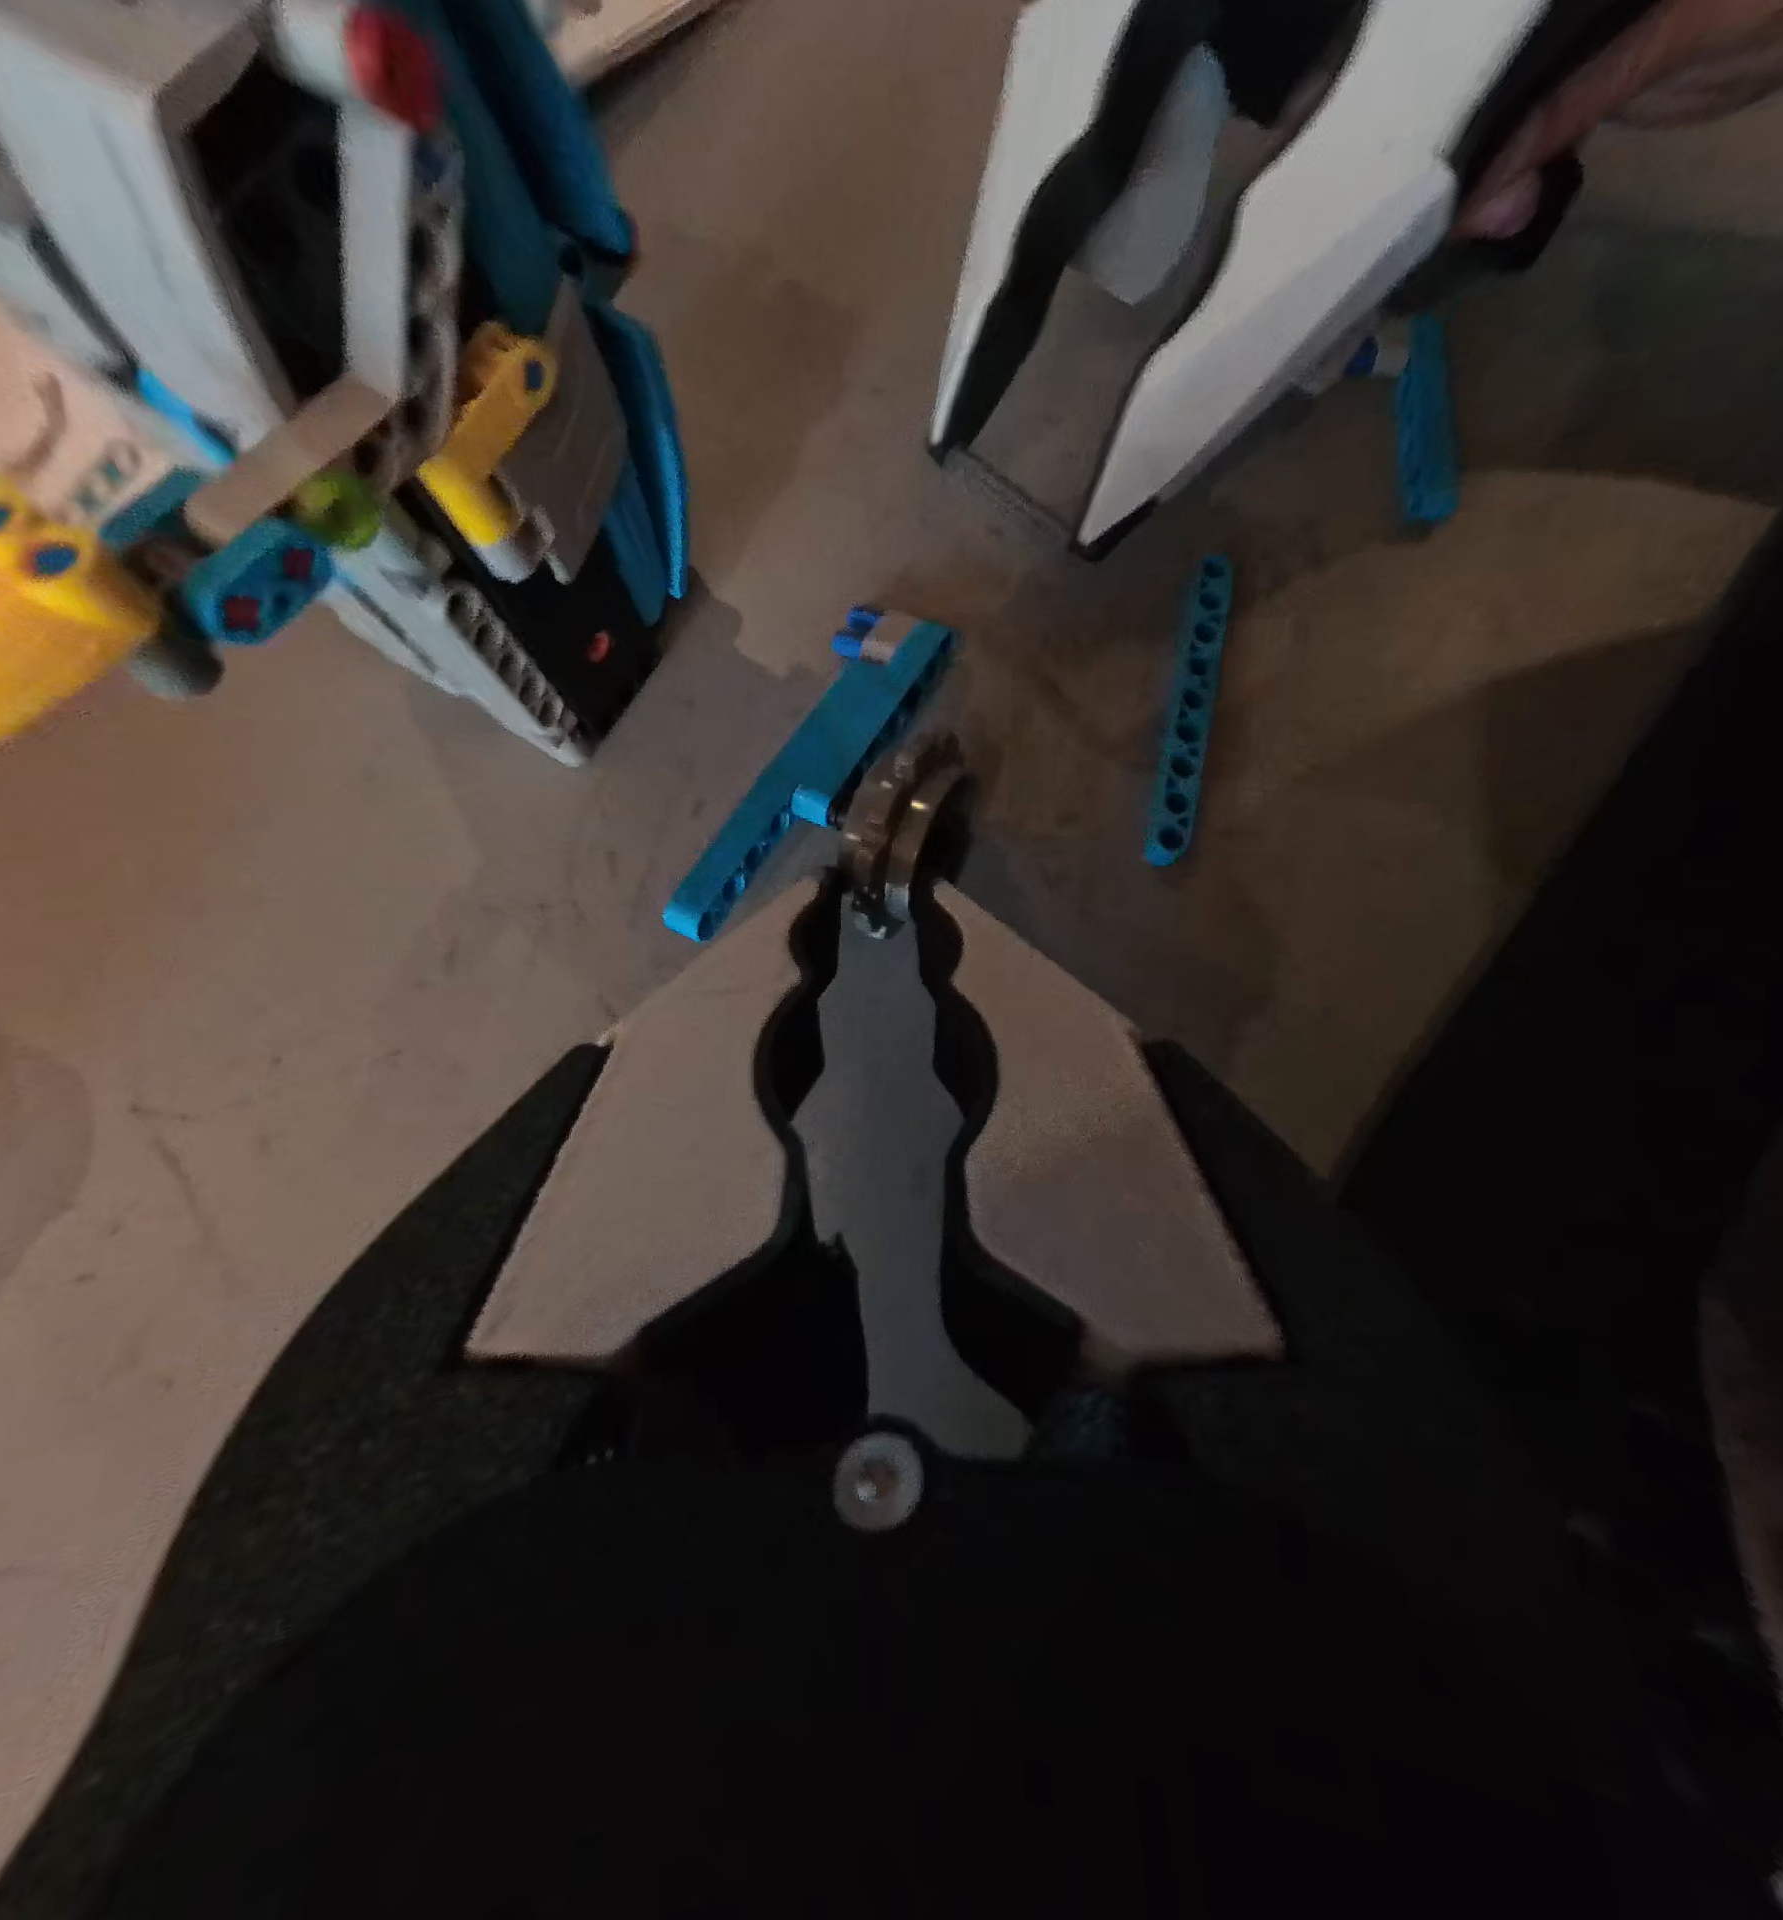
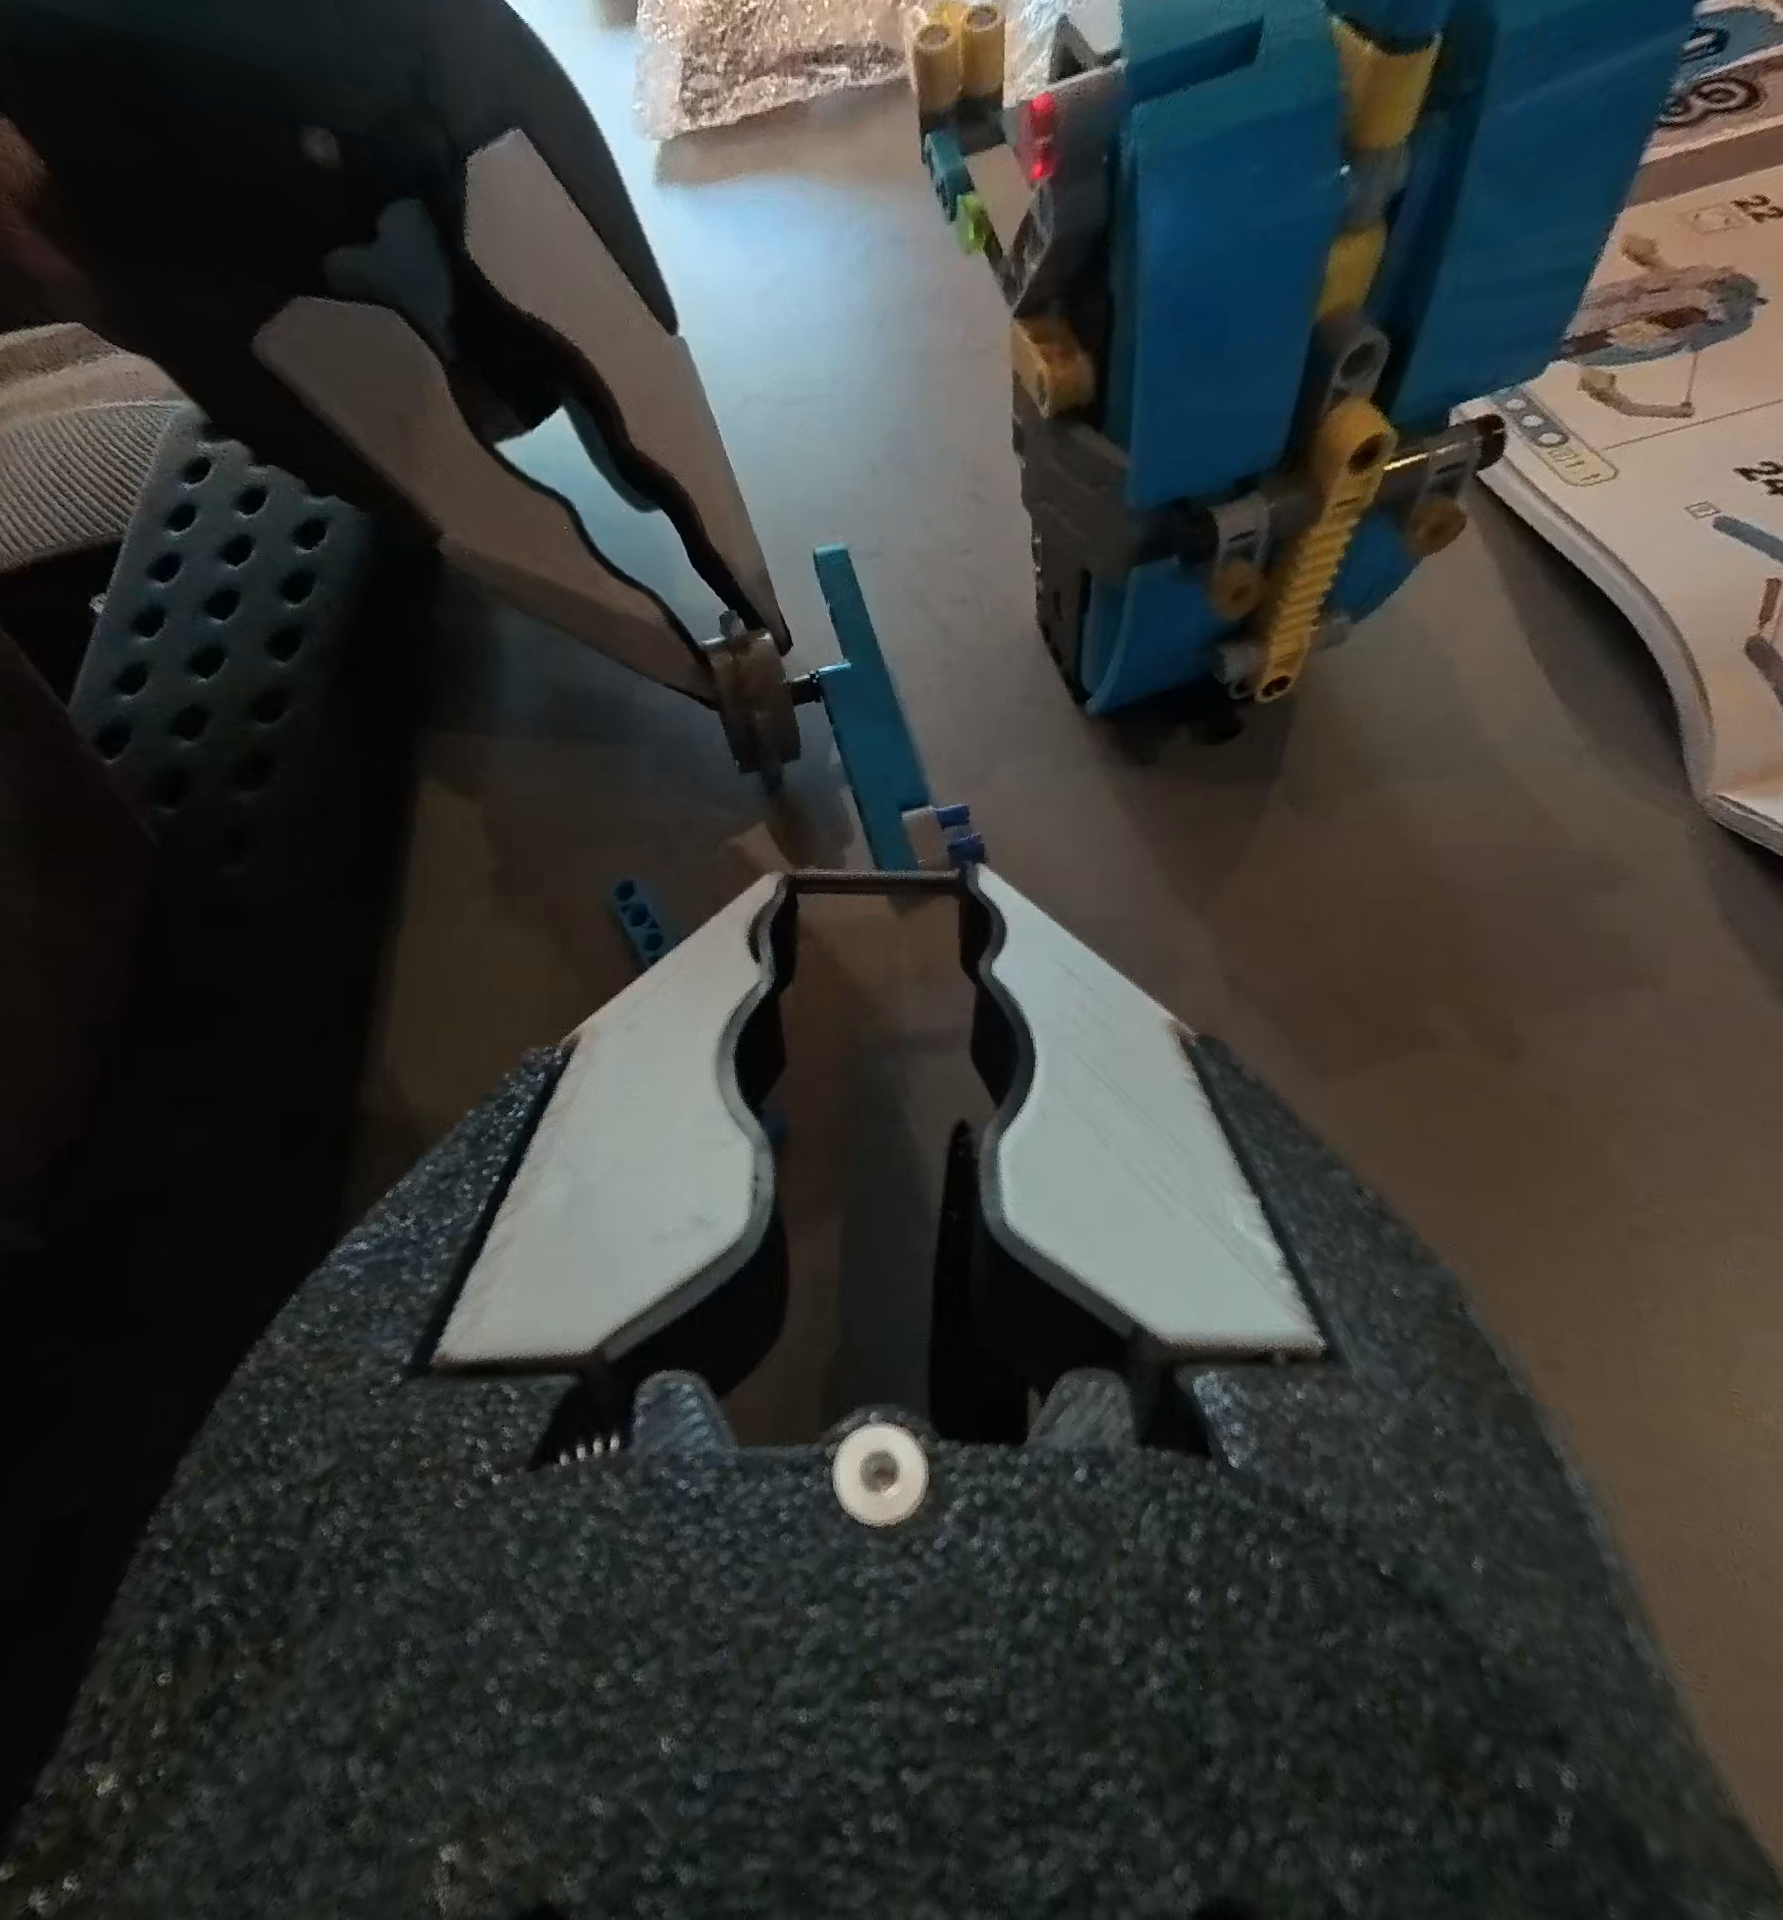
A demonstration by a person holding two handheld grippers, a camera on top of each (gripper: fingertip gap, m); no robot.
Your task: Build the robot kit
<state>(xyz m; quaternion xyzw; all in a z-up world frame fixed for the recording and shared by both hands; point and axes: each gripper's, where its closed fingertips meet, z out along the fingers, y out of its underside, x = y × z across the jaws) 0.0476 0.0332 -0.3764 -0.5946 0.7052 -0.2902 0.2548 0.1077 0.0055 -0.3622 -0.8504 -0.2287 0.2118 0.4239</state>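
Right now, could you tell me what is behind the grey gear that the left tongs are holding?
Behind the round grey plastic gear in the left tongs, a short pin joins it to a long blue holed plastic beam standing edgewise on the table. The gear covers the pin's near end.

The brick-built model (image 1: 367,343) is blurred and cut off by the top and left edges of the left wrist view. Beside it, the right gripper (image 1: 1022,499) runs out past the top edge. In the right wrist view, the instruction booklet (image 2: 1697,540) beside the model is cropped at the right edge, and a loose blue beam (image 2: 643,920) is mostly hidden behind the right gripper's left finger.
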